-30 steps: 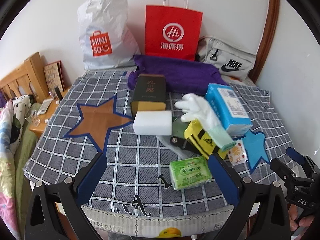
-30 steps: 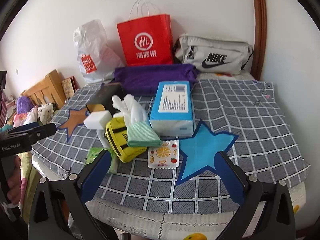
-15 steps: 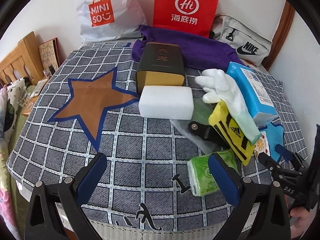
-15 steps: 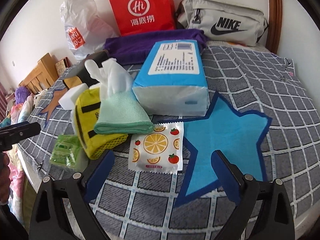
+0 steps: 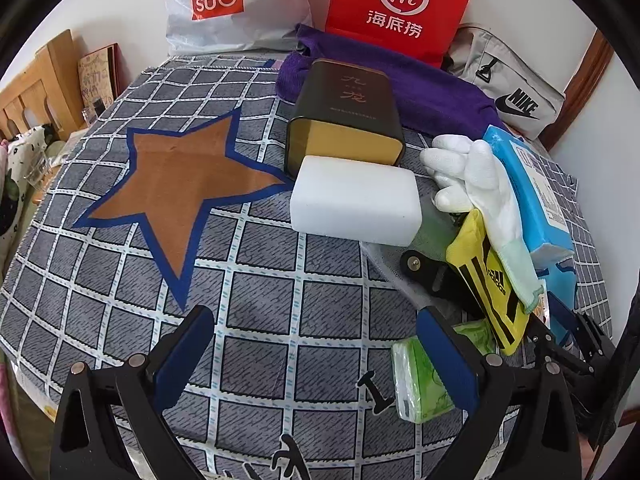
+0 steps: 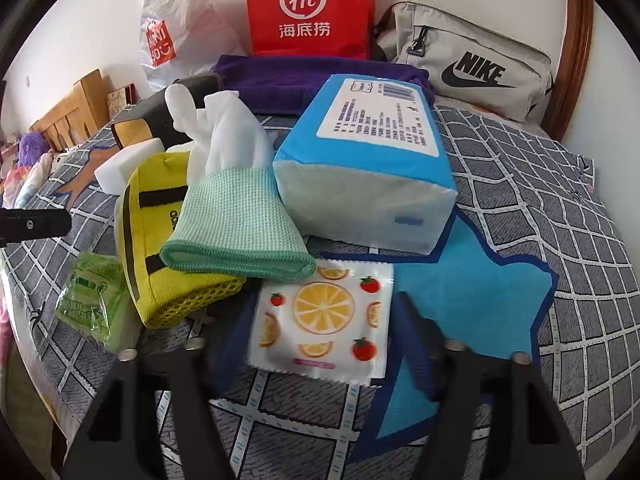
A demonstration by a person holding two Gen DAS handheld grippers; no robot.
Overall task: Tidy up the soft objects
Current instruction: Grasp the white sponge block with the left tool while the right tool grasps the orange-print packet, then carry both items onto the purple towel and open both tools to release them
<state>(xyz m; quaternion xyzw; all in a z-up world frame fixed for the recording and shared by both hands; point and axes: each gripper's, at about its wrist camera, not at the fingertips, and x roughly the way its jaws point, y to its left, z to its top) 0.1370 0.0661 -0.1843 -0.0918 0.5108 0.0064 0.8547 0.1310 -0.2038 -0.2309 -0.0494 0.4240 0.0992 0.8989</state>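
the right gripper [image 6: 316, 340] sits low over the fruit-print packet [image 6: 324, 322] at the near edge of the table [image 6: 560, 160], and its fingers [image 6: 416, 336], which have just been closing, stand at about half width on either side of the packet without clearly pressing it. the packet lies flat on the checked cloth, one side overlapping the blue star patch [image 6: 472, 292], with the cuff of the white and green glove [image 6: 236, 216] just behind it and the yellow mesh pouch [image 6: 160, 248] beside that. the left gripper [image 5: 316, 360] hovers with fingers [image 5: 184, 352] wide and nothing between them, over bare cloth near the green tissue pack [image 5: 424, 376], which lies by its right finger. i judge the main risk to be the thinness of the packet: flat on the cloth, it may slide or buckle as the fingers meet, or they may pinch the cloth along with it and drag the pile. the glove leans on the pouch and against the big blue tissue pack [image 6: 368, 168], so a tug on the cloth or a brush at the cuff could tip it over. the white foam block [image 5: 356, 208] and the dark box [image 5: 344, 120] are well clear of both grippers.
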